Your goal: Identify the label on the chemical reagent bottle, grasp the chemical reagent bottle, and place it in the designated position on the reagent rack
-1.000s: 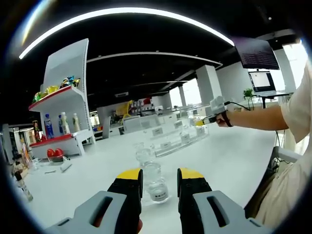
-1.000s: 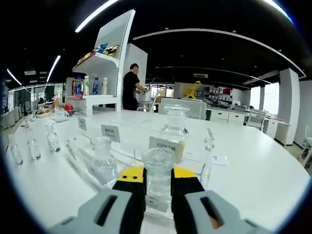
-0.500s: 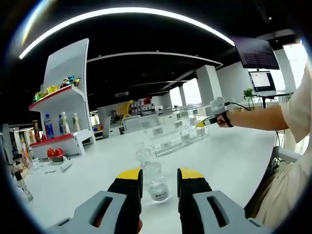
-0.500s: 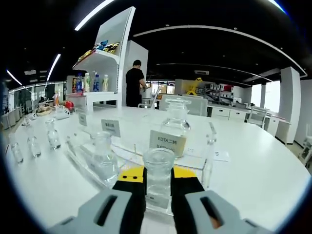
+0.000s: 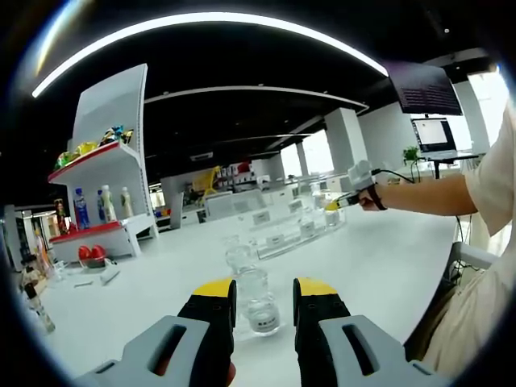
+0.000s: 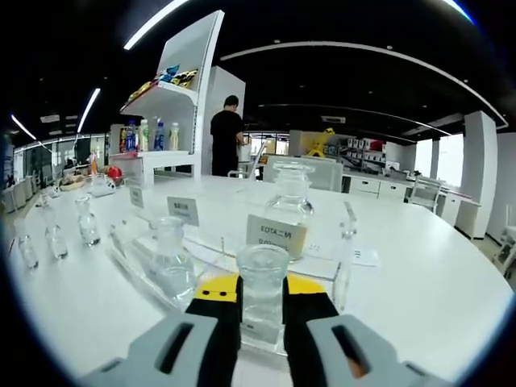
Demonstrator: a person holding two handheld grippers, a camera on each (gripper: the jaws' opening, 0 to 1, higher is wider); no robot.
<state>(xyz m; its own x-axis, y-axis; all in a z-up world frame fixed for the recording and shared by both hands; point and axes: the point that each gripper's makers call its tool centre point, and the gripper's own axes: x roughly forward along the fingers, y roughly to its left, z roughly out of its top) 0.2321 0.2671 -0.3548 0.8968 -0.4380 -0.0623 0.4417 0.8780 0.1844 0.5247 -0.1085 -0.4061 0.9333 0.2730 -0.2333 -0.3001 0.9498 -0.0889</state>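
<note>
Right fingers: the yellow-tipped fingers (image 6: 302,292) of the right gripper (image 6: 260,297) are pinched on a clear glass reagent bottle (image 6: 262,298), one on each side of its body.
Left fingers: the fingers (image 5: 213,300) of the left gripper (image 5: 263,297) are spread, with a second clear bottle (image 5: 257,301) standing between them on the white table (image 5: 379,266); no contact can be made out.
Held bottle, place: at the near edge of the clear acrylic reagent rack (image 6: 201,250), just in front of the compartment marked by the label card (image 6: 276,235) reading "EDTA".
Held bottle, axis: long axis upright, open wide mouth pointing up, base down; its own label is hidden behind the fingers.
Rack contents: a taller stoppered bottle (image 6: 290,201) stands behind the label card; a smaller bottle (image 6: 171,266) occupies the compartment to the left.
Step in hand: judged as the placing step, with the bottle carried to the rack and not yet released.
Next move: calls for lowering the bottle upright into the free slot, clear of the acrylic divider (image 6: 345,258) on the right, then parting the fingers.
Surroundings: loose bottles (image 6: 85,224) stand on the table to the far left.
</note>
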